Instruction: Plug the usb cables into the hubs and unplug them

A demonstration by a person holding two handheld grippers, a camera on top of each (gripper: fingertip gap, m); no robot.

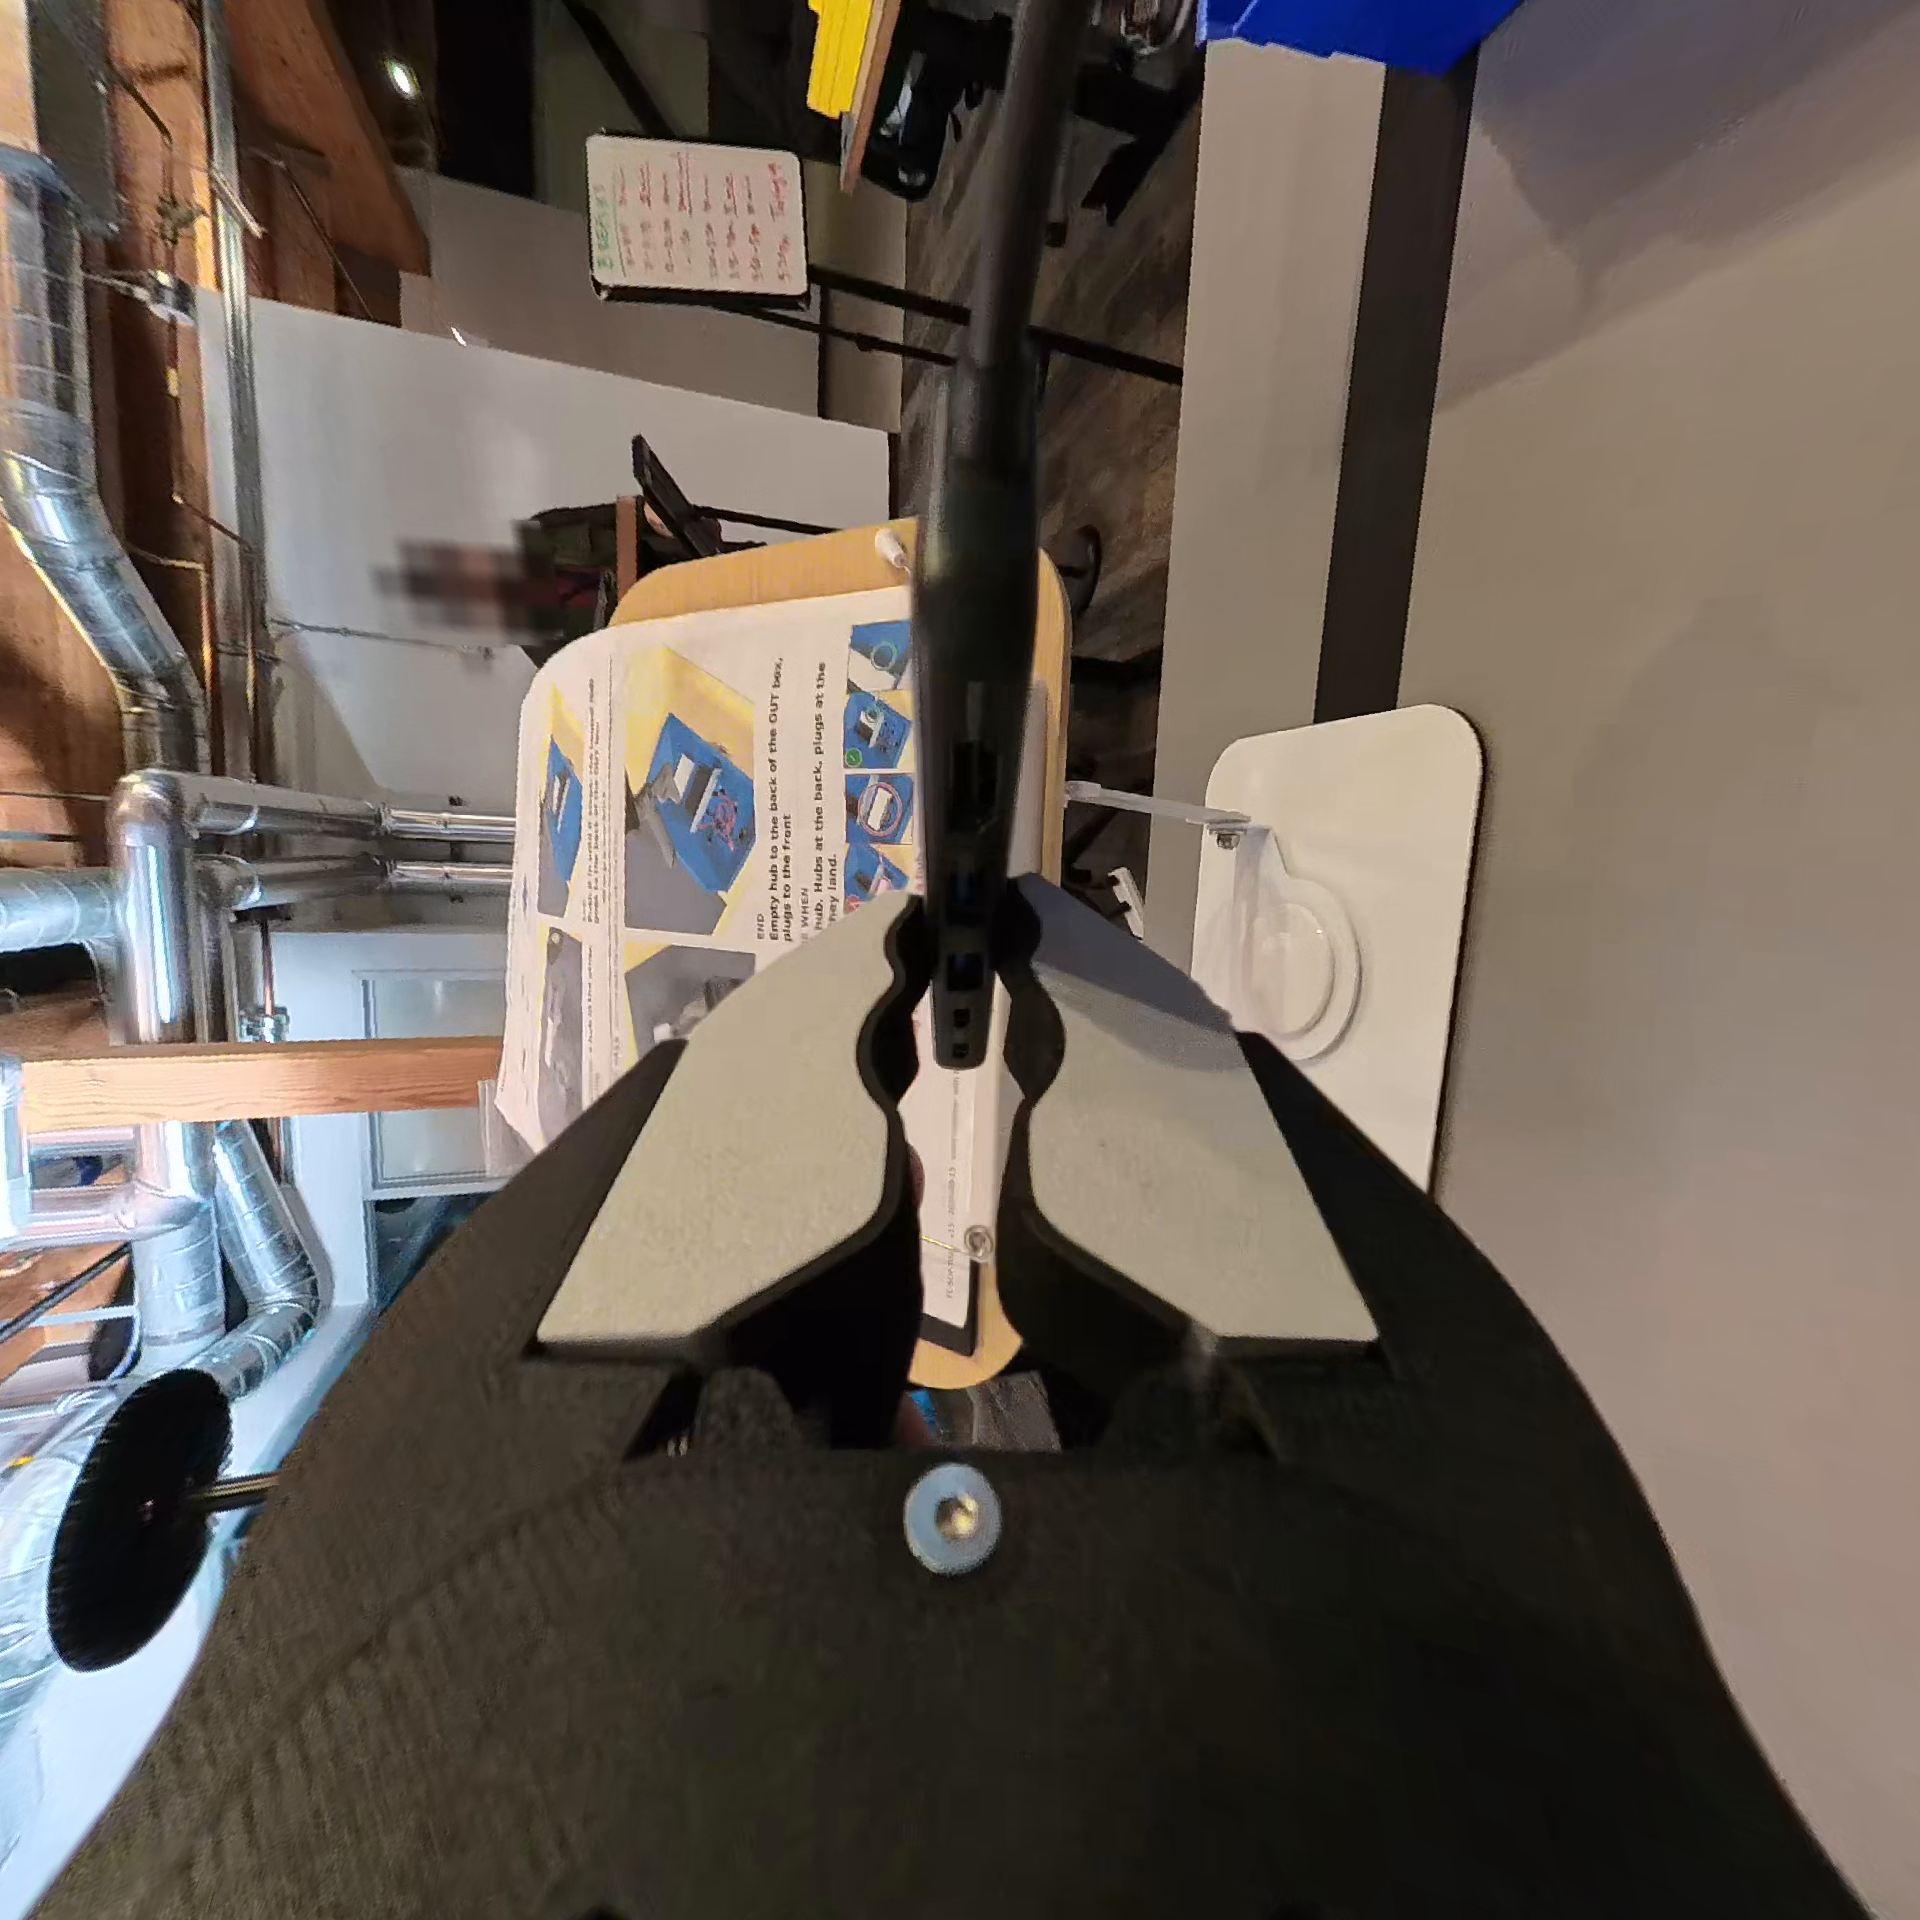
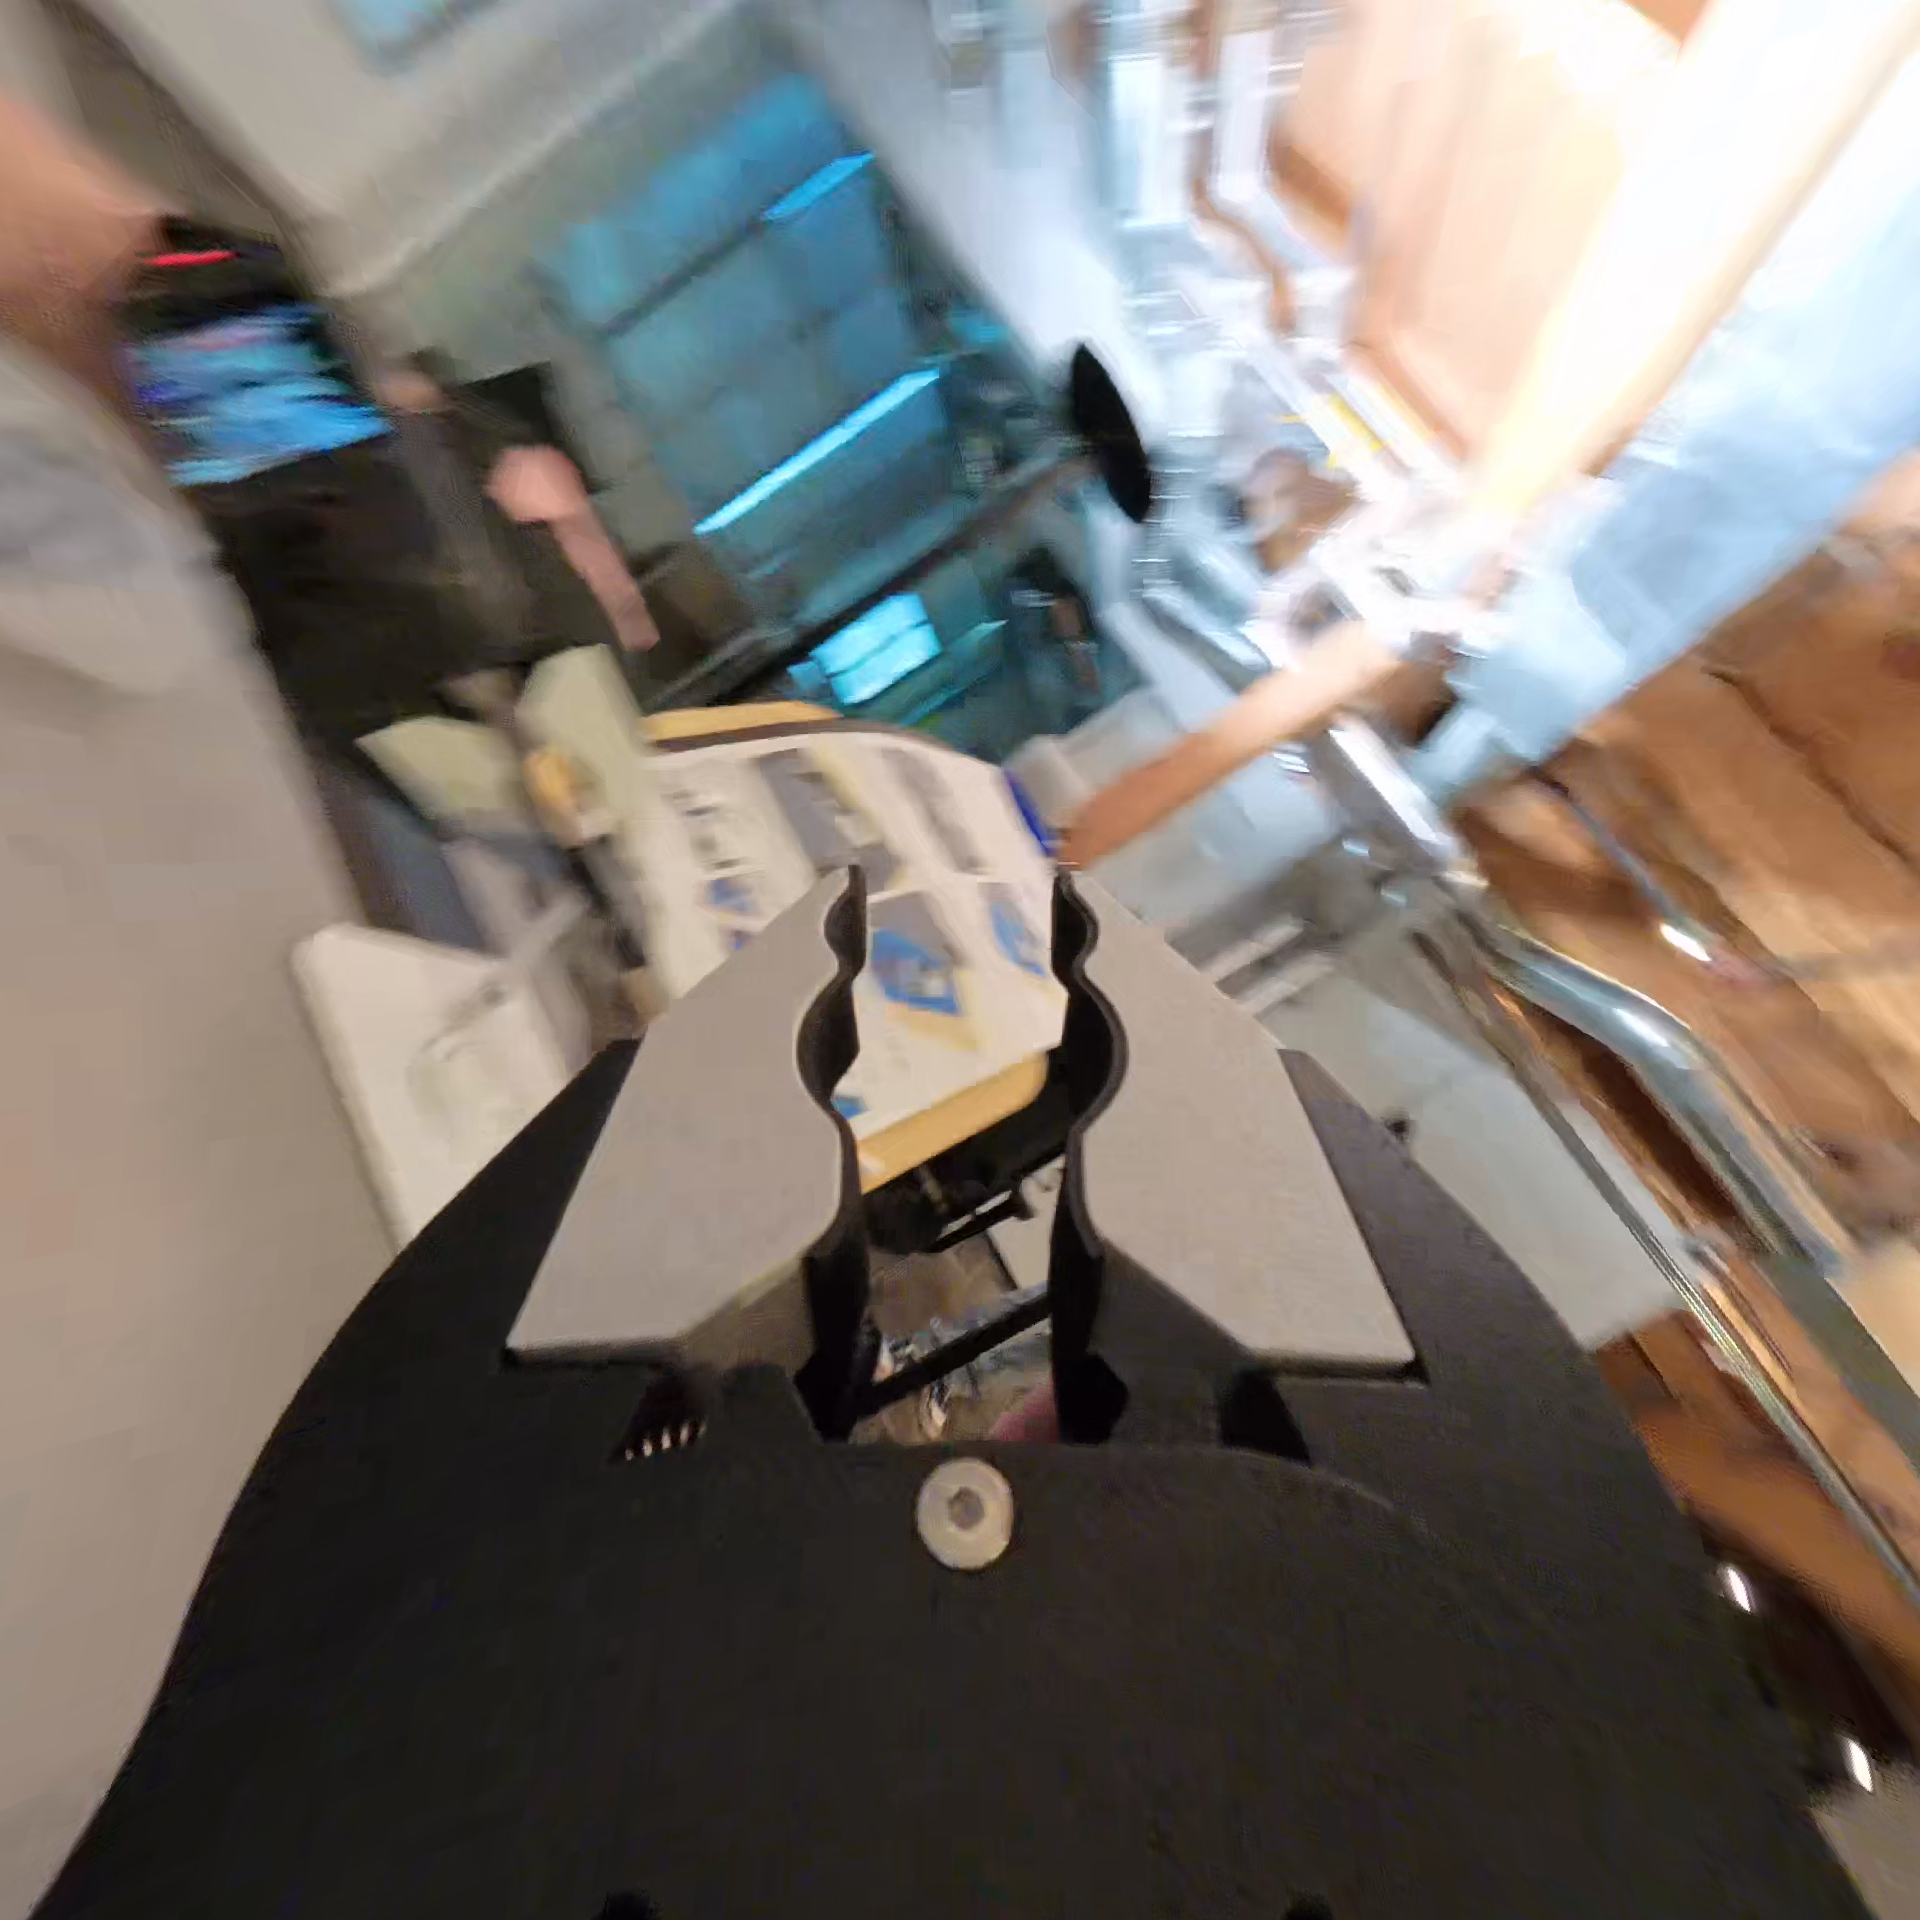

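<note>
Two grippers are being shown, one in each wrist view. In the left wrist view, the left gripper [image 1: 961, 935] is being seen closed on a slim black USB hub [image 1: 964, 790], which is being pinched edge-on between the grey fingertips [image 1: 831, 997] at the centre of the frame; a row of ports is being presented along its narrow edge, and no plug can be seen in them. From the hub, a black cable [image 1: 1003, 260] is being carried up to the top of the frame. Behind the hub, a wooden board [image 1: 665, 592] with a printed instruction sheet [image 1: 707, 790] is being shown at mid-frame, and a white plate [image 1: 1392, 831] bearing a clear round fitting is being seen to its right. Farther off, a whiteboard [image 1: 696, 218] is being seen at upper centre and metal ducting [image 1: 94, 582] at the left.

In the right wrist view, heavily blurred by motion, the right gripper [image 2: 956, 914] is being held clearly open with nothing between its fingers [image 2: 727, 1101]. Beyond them the same instruction sheet [image 2: 935, 966] is being seen at mid-frame, and a black disc [image 2: 1110, 431] is being seen above it.
</note>
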